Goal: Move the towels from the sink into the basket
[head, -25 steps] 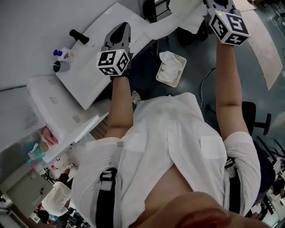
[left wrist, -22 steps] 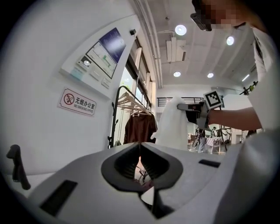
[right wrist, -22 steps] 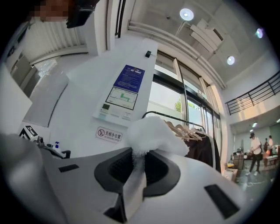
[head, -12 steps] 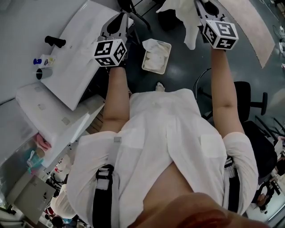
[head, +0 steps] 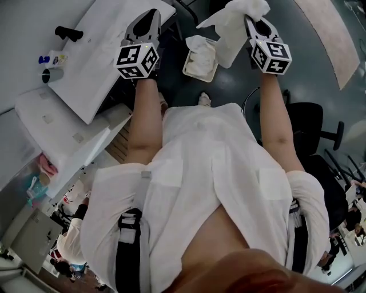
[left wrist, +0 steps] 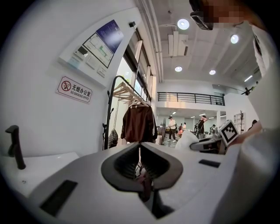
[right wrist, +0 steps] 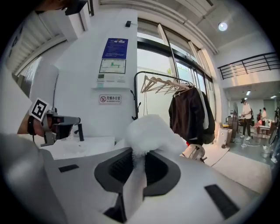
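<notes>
Item: white towel (head: 231,23), held.
We grip it in the right gripper (head: 249,18); left gripper (head: 150,16) closed; basket (head: 197,76) between them.

a white short-sleeved shirt (head: 211,171) with two chest pockets (head: 273,186) is worn, crossed by black straps (head: 128,246). the left gripper (left wrist: 140,148) and right gripper (right wrist: 136,155) are shelled in pale grey, with dark pads (left wrist: 123,164) and black-and-white marker cubes (head: 137,60).

Left gripper (left wrist: 139,148) closed, seemingly empty; right gripper (right wrist: 136,156) clamps a towel (right wrist: 151,131).
</notes>
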Motion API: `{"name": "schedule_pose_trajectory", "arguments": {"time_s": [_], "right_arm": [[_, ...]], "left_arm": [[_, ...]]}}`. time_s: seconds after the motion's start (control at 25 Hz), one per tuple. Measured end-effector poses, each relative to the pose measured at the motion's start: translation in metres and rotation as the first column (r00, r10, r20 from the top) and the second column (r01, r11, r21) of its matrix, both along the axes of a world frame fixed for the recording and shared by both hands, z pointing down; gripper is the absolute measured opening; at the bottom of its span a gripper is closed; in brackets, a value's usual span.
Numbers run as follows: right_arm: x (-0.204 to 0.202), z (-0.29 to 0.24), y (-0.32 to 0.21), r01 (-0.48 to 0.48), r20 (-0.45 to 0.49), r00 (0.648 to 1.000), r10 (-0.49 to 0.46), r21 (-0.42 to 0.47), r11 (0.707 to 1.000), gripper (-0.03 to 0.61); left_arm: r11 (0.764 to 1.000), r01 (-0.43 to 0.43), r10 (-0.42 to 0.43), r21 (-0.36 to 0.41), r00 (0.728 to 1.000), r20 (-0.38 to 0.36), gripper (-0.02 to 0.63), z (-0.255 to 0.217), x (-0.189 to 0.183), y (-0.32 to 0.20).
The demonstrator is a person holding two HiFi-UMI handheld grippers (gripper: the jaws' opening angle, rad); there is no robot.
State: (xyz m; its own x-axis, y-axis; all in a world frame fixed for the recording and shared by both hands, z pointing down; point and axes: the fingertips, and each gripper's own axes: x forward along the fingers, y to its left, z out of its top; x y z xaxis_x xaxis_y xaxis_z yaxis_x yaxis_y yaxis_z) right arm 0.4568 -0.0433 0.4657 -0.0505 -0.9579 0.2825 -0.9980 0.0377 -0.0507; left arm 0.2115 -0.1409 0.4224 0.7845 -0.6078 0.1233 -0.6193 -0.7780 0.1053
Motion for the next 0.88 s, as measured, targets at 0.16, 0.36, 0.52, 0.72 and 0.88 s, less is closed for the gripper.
{"name": "schedule_pose_trajectory", "arguments": {"time_s": [0.16, 0.36, 0.52, 0.72, 0.88], "right_arm": [[-0.023, 0.038, 0.001, 0.035, 0.027, 0.999, -0.033, -0.079, 0.996, 0.067], [-0.053, 0.075, -0.002, 0.109, 0.046, 0.994, -0.102, -0.195, 0.975, 0.087], [-0.07, 0.095, -0.003, 0.162, 0.05, 0.987, -0.154, -0.278, 0.947, 0.116], [-0.072, 0.099, -0.002, 0.156, 0.062, 0.988, -0.144, -0.298, 0.942, 0.13], [-0.066, 0.078, -0.011, 0.144, 0.052, 0.989, -0.136, -0.239, 0.96, 0.13]], "left_arm": [[1.0, 0.026, -0.026, -0.003, 1.0, 0.009, 0.017, 0.003, -0.014, 0.0], [0.999, 0.05, -0.05, -0.004, 0.999, 0.013, 0.017, 0.003, -0.025, 0.001], [0.998, 0.059, -0.059, 0.0, 0.998, 0.011, 0.017, 0.002, -0.03, -0.001], [0.998, 0.061, -0.061, 0.001, 0.998, 0.008, 0.017, 0.002, -0.032, -0.001], [0.998, 0.063, -0.063, 0.001, 0.998, 0.007, 0.017, 0.001, -0.034, -0.003]]}}
